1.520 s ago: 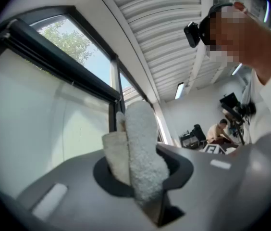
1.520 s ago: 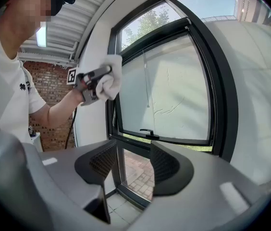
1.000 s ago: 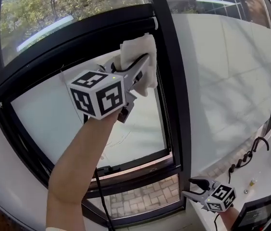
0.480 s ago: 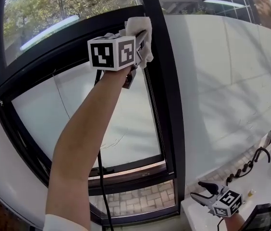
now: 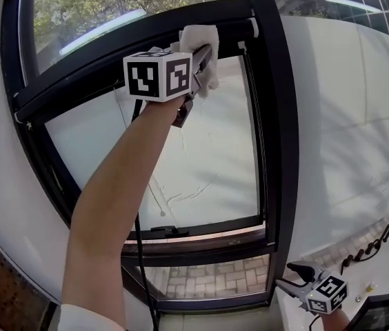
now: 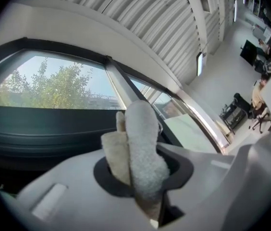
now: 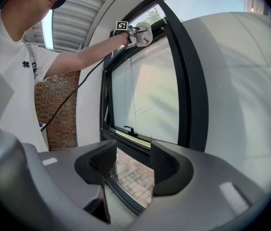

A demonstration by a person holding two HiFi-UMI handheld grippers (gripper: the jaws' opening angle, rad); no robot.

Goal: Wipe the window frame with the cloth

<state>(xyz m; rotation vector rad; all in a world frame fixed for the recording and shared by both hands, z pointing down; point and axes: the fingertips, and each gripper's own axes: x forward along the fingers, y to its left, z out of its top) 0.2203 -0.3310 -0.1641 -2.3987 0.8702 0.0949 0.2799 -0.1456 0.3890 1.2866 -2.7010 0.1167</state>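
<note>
My left gripper (image 5: 203, 59) is raised high and shut on a white cloth (image 5: 199, 41), which presses against the black horizontal bar of the window frame (image 5: 105, 47). In the left gripper view the folded cloth (image 6: 142, 148) fills the gap between the jaws, with the dark frame bar (image 6: 39, 124) just ahead. The right gripper view shows the same cloth (image 7: 143, 34) far off at the top of the window. My right gripper (image 5: 292, 278) hangs low at the bottom right, open and holding nothing; its pads (image 7: 164, 165) stand apart.
A black vertical mullion (image 5: 277, 123) runs right of the cloth. A window handle (image 5: 168, 231) sits on the lower sash bar. A white wall (image 5: 360, 116) fills the right side. A black cable (image 5: 141, 254) hangs along my left arm. Brick paving (image 5: 208, 281) shows through the bottom pane.
My left gripper rose with the cloth from the pane to the upper horizontal bar, then shifted left away from the mullion. The right gripper stayed low and open.
</note>
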